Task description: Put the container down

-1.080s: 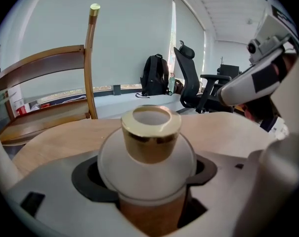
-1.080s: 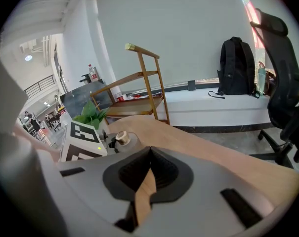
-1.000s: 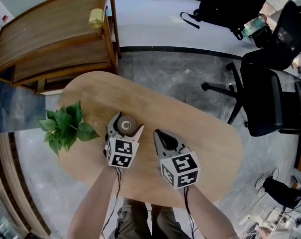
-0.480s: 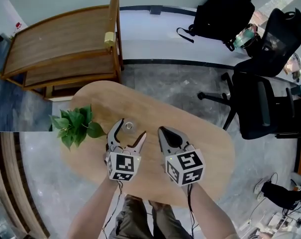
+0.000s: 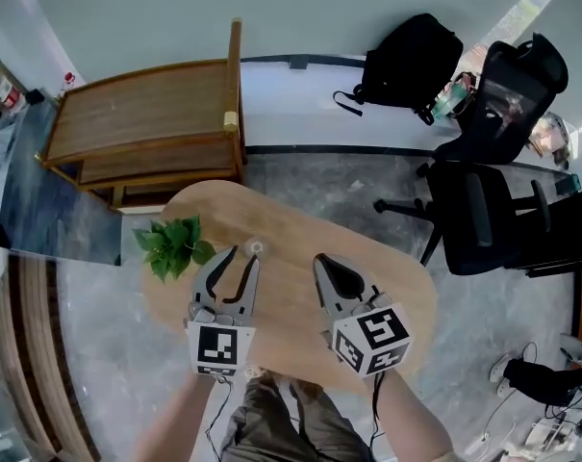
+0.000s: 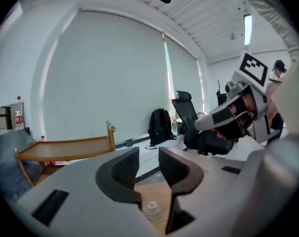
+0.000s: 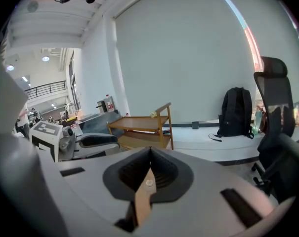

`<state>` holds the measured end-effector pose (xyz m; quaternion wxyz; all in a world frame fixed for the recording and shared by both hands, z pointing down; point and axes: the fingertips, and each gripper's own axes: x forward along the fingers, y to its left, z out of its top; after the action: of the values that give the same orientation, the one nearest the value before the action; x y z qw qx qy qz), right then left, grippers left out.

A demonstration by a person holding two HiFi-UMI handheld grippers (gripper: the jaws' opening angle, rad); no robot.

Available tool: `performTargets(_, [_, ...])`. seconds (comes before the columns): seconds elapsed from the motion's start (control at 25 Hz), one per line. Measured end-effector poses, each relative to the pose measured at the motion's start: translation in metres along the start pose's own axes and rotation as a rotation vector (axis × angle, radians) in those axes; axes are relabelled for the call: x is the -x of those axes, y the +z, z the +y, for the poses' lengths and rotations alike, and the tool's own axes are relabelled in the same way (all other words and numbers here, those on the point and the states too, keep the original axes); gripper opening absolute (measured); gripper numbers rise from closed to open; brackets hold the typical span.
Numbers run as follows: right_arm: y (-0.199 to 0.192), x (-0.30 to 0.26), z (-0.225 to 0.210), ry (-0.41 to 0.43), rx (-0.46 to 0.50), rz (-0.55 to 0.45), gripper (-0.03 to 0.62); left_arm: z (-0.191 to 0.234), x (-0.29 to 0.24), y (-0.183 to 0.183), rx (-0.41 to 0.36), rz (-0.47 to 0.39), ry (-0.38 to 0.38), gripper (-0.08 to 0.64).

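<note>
- Container (image 5: pixel 255 247) is sitting upright on the counter (image 5: pixel 289 301), just right of the plant (image 5: pixel 173 246), with neither gripper touching it; the putting-down is looking finished.
- Fingers of the left gripper (image 5: pixel 244 255), partly apart, have just been closing on nothing.
- Fingers of the right gripper (image 5: pixel 321 258) are pressing together, empty.

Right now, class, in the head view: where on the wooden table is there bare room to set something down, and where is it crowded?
Bare wood: the right end of the table, toward the office chair, and the strip between the container and the far edge. Crowded: the left end, where the plant sits with the container near it.
</note>
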<state>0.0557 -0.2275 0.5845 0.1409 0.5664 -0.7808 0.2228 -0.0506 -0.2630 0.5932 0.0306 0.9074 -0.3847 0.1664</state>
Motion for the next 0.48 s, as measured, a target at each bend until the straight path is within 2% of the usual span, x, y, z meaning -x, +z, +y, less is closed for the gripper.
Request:
performTargets(0.2, [0.059, 0.055, 0.028, 0.018, 0.057, -0.059, -0.005, 0.005, 0.053, 0.064, 0.028, -0.034, 0.021, 0.076])
performTargets(0.4, [0.108, 0.112, 0.056, 0.059, 0.094, -0.118, -0.005, 0.007, 0.099, 0.116, 0.045, -0.055, 0.073, 0.046])
performTargets(0.48, [0.125, 0.133, 0.066, 0.071, 0.101, -0.141, -0.005, 0.003, 0.117, 0.136, 0.030, -0.081, 0.081, 0.040])
